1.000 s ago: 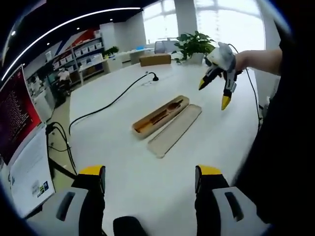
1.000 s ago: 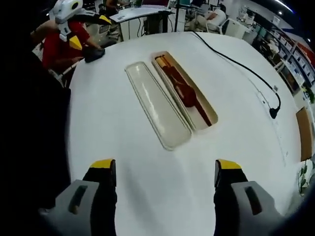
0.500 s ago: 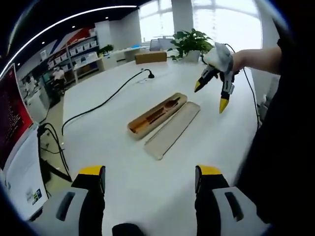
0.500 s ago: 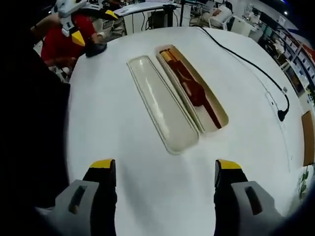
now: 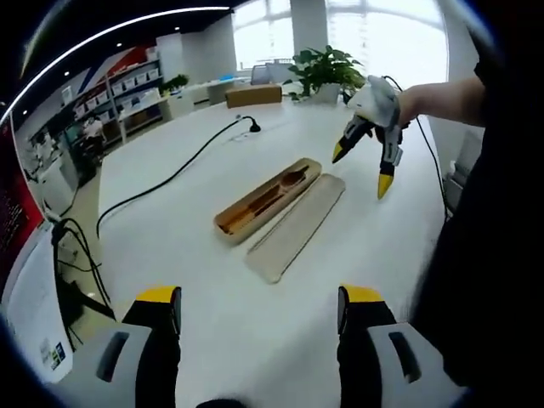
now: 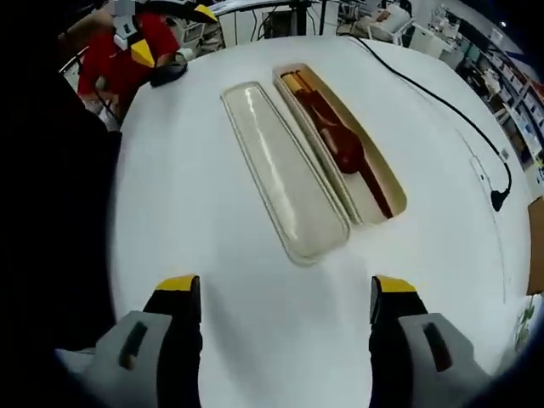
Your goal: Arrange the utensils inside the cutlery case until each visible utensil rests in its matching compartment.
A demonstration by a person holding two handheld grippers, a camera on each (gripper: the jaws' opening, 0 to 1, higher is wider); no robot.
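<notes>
An open wooden cutlery case point(image 5: 228, 221) lies on the white table point(image 5: 255, 323), with dark wooden utensils point(image 5: 276, 194) inside it. Its pale lid point(image 5: 295, 225) rests alongside, hollow side up. In the right gripper view the case point(image 6: 384, 189) holds a reddish-brown spoon point(image 6: 340, 149) and other slim pieces, and the lid point(image 6: 285, 170) lies to its left. My left gripper point(image 5: 260, 297) is open, well short of the case. My right gripper point(image 6: 286, 289) is open above the table near the lid's end. It appears as the right gripper point(image 5: 359, 172), hovering beyond the case. The left gripper point(image 6: 174, 34) sits across the table.
A black cable point(image 5: 170, 177) runs over the table to a plug past the case, seen too as the cable point(image 6: 442, 85). A small black object point(image 6: 167, 70) sits near the far edge. A potted plant point(image 5: 327, 72) and a wooden box point(image 5: 255, 95) stand at the table's end.
The case and lid have grown larger in the right gripper view as that gripper came closer. The left gripper view has swung slightly. Both grippers stay open and the case lies still.
</notes>
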